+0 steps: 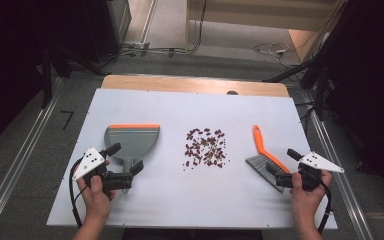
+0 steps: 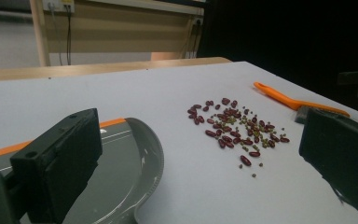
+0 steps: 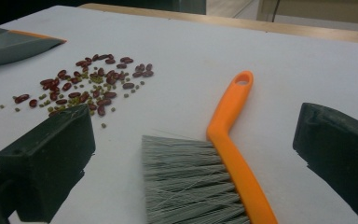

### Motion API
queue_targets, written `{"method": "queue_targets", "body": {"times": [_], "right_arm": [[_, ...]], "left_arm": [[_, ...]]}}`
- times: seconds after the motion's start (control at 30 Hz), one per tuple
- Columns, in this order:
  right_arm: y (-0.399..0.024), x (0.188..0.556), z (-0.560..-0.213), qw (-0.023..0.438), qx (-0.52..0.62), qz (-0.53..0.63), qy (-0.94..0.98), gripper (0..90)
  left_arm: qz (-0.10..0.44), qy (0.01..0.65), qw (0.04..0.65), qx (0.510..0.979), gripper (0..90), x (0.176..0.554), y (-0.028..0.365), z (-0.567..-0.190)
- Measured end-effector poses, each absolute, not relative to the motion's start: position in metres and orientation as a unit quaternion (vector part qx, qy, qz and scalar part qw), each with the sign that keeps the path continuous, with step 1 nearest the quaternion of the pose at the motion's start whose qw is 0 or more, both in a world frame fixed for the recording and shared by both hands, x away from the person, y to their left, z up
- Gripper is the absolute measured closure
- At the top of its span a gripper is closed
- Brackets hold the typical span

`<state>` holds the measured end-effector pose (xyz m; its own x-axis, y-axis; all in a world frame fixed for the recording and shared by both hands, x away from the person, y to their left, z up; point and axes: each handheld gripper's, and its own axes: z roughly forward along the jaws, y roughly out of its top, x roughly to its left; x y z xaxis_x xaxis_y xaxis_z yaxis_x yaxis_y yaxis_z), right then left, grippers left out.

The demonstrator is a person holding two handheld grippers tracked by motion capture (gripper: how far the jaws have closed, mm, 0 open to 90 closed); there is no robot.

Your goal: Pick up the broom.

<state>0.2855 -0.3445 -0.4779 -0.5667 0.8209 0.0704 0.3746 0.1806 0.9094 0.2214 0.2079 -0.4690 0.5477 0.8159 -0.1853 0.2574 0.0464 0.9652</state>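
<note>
Both jaws gape empty; small green beans (image 3: pixel 95 81) among red ones show from the right gripper (image 3: pixel 193 154).

A test room in a lab, not a home.

A white table (image 1: pixel 190 200) stands between metal rails (image 1: pixel 15 170) on a grey floor. Cables (image 1: pixel 272 49) lie loose on the floor behind it, by dark stands (image 1: pixel 320 85) and a plain wooden bench (image 1: pixel 260 15).

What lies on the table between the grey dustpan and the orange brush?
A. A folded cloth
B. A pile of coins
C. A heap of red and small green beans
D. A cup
C: the beans lie scattered between the dustpan and the brush.
</note>
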Motion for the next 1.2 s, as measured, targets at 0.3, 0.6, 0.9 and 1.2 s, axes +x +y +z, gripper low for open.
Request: {"method": "queue_targets", "body": {"times": [0.3, 0.6, 0.9, 1.2], "right_arm": [[-0.344, 0.286, -0.464, 0.233, 0.411, 0.498, 0.727, 0.0], [-0.337, 0.302, -0.434, 0.250, 0.408, 0.487, 0.731, 0.0], [-0.323, 0.334, -0.411, 0.241, 0.412, 0.463, 0.747, 0.0], [-0.301, 0.371, -0.423, 0.196, 0.437, 0.396, 0.783, 9.2]], "left_arm": [[0.238, 0.407, 0.588, 0.657, 0.0, 0.223, 0.203, -0.468], [0.234, 0.408, 0.585, 0.661, 0.0, 0.225, 0.198, -0.468], [0.234, 0.405, 0.587, 0.661, 0.0, 0.225, 0.198, -0.468], [0.232, 0.395, 0.589, 0.666, 0.0, 0.224, 0.195, -0.467]]}}
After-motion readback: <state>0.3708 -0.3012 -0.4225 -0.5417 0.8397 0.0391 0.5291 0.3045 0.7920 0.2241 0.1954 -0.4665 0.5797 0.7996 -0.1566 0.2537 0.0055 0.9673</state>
